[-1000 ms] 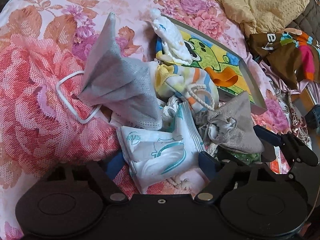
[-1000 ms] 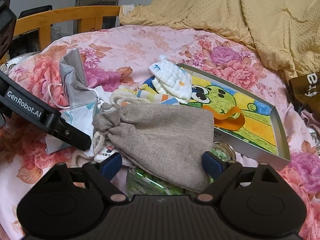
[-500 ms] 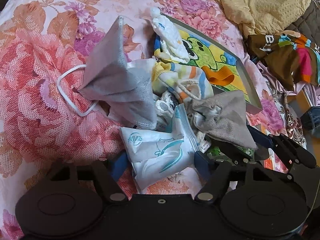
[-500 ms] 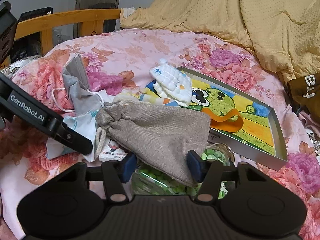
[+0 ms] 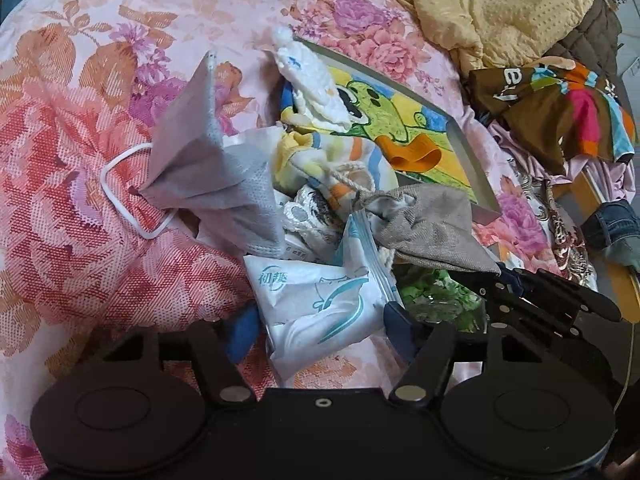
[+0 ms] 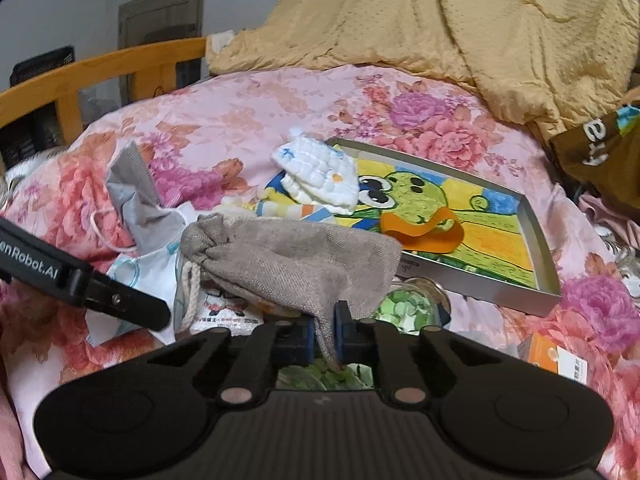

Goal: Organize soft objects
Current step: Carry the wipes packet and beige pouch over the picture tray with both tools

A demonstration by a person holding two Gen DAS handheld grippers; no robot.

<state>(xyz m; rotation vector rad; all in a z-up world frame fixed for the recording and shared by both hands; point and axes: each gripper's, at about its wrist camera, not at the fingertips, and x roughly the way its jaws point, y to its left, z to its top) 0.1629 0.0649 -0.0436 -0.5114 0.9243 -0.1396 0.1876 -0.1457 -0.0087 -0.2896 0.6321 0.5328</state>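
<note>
My right gripper [image 6: 322, 332] is shut on the near bottom corner of a grey drawstring pouch [image 6: 296, 264], which drapes over a jar of green bits [image 6: 400, 308]. In the left wrist view the same pouch [image 5: 428, 228] hangs from the right gripper [image 5: 504, 280]. My left gripper [image 5: 320, 326] straddles a white tissue pack [image 5: 320, 304]; its jaws are closing, with the pads near the pack's sides. A grey face mask [image 5: 212, 168], a striped cloth [image 5: 332, 160] and a white quilted cloth [image 5: 312, 84] lie in the heap behind.
A metal tray [image 6: 536, 240] with a frog picture and an orange band [image 6: 424, 232] lies to the right on the floral bedspread [image 5: 80, 200]. A yellow blanket [image 6: 440, 20] is piled behind, a wooden bed rail [image 6: 100, 68] at left, and a brown multicoloured garment [image 5: 560, 112] at right.
The right jaws went from wide to shut on the pouch's corner. The left jaws narrowed around the tissue pack. Both hands stayed roughly in place.
</note>
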